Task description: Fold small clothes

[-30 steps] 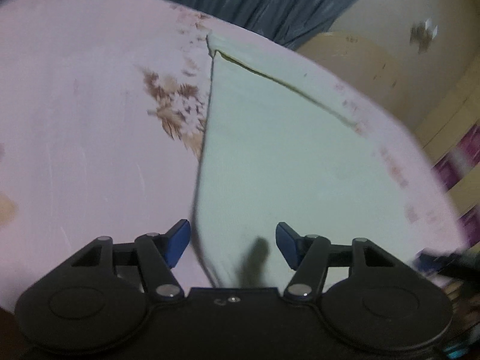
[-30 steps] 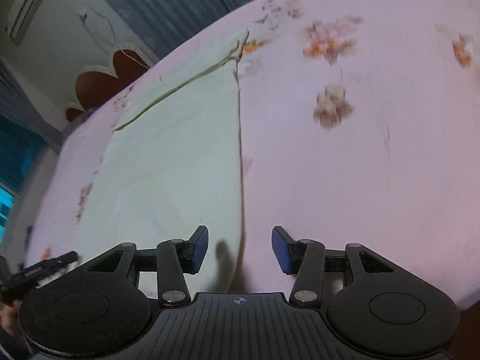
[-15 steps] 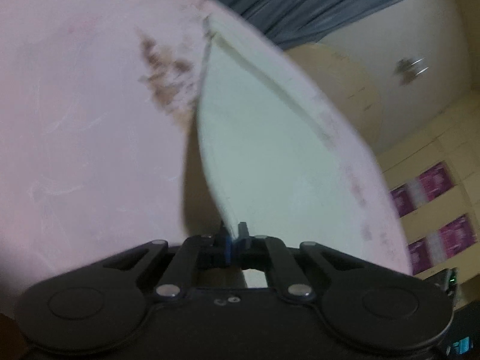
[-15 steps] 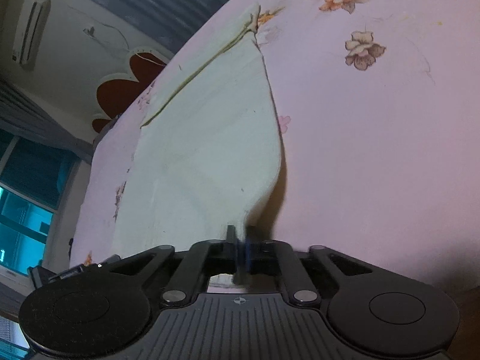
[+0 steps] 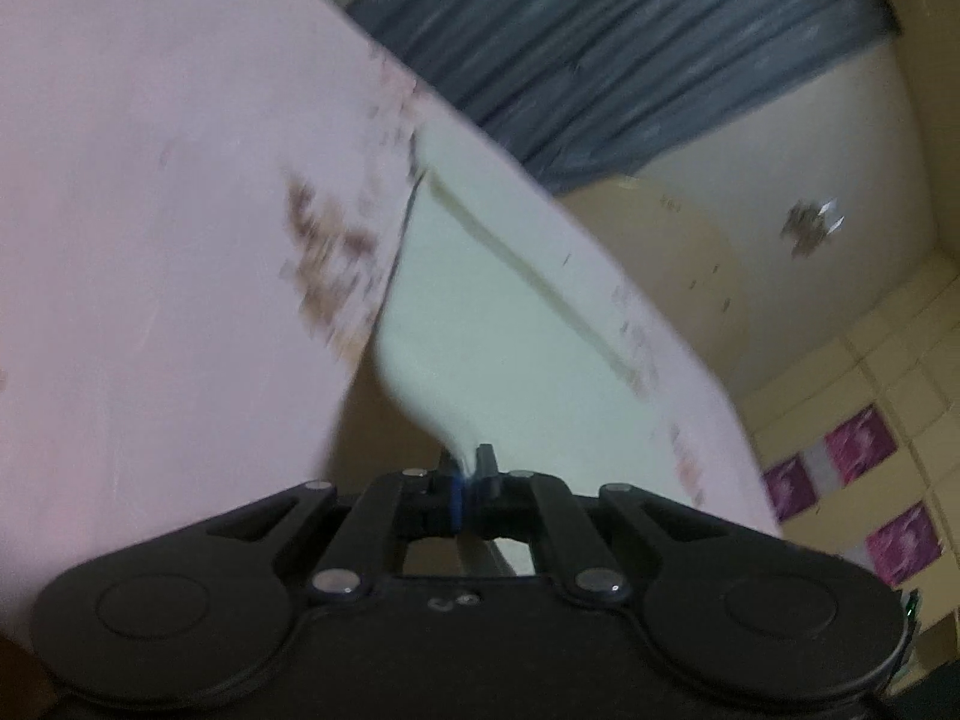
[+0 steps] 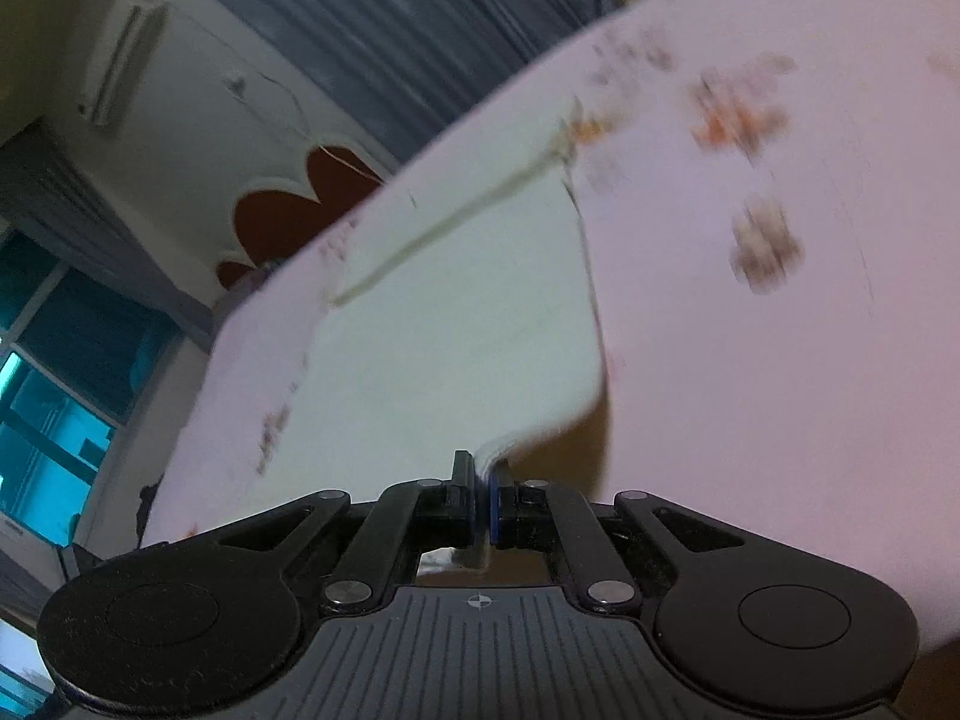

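Pale green garment [image 5: 480, 324] spread on the pink floral bedsheet [image 5: 150, 240] of a bed, near edge raised off the sheet. Left gripper [image 5: 467, 471] clamped on the near left corner, jaws pressed together with the fabric pinched between them. Right gripper [image 6: 483, 480] likewise clamped on the near right corner of the garment [image 6: 456, 348], jaws drawn tight on a thin fold of cloth. Bedsheet [image 6: 750, 360] bare beside it.

From each pair of jaws, cloth running away toward 12 o'clock: in the left wrist view leaning toward 1 o'clock, in the right wrist view toward 11. Far hem, with its darker seam, lying flat across the top of both views, square to that run. Both hands equally near, one per corner, neither favoured. Likely next: near edge carried up and over toward 12 o'clock to meet the far hem, corners kept level so the fold lands straight. Both views blurred.
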`<state>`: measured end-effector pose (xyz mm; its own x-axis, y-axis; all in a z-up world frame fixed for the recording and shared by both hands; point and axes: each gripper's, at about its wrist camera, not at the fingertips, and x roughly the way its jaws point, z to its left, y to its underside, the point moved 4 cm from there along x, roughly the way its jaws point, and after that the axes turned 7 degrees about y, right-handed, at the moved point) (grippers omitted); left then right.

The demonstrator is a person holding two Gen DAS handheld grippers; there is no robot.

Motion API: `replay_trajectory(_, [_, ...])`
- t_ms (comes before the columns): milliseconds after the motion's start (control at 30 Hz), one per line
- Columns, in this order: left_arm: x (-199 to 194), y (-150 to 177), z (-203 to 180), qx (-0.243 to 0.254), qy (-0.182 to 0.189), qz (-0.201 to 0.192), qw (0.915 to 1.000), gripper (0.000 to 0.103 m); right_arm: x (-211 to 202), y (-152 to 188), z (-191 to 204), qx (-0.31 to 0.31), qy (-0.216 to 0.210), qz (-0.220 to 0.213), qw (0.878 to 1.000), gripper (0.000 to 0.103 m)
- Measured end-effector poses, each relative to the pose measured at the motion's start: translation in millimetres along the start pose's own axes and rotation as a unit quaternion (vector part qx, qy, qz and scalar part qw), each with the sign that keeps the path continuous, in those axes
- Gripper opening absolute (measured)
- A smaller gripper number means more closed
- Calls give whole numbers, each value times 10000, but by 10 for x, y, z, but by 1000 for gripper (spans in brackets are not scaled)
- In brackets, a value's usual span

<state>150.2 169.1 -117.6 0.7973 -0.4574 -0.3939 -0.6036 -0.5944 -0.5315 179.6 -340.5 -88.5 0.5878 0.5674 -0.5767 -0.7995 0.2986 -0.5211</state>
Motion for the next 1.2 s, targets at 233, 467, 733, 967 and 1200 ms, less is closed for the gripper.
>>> replay_trajectory(233, [237,-715,-429,296,442,-538,9971,3,110,-754,419,-452,-28,-599,9972,3])
replay_trajectory(467, [945,-1604,-488,150,743,-746,9943,3,585,-1643,577,-463,209,-972,9940,3])
replay_trajectory(733, [1977,-2225,-155,-6,317,-330,9990,3,1738,-2540,416,-36,561,-661,9962,3])
replay_trajectory(967, [2704,-2411,327,-237,-106,217,9994,3,2689,-2786,-70,431,978,-82,9942,3])
replay_trajectory(1200, [2891,-2615,504,-353,184,132,9991,34,2919,-2984,-275,601,888,-279,9938,12])
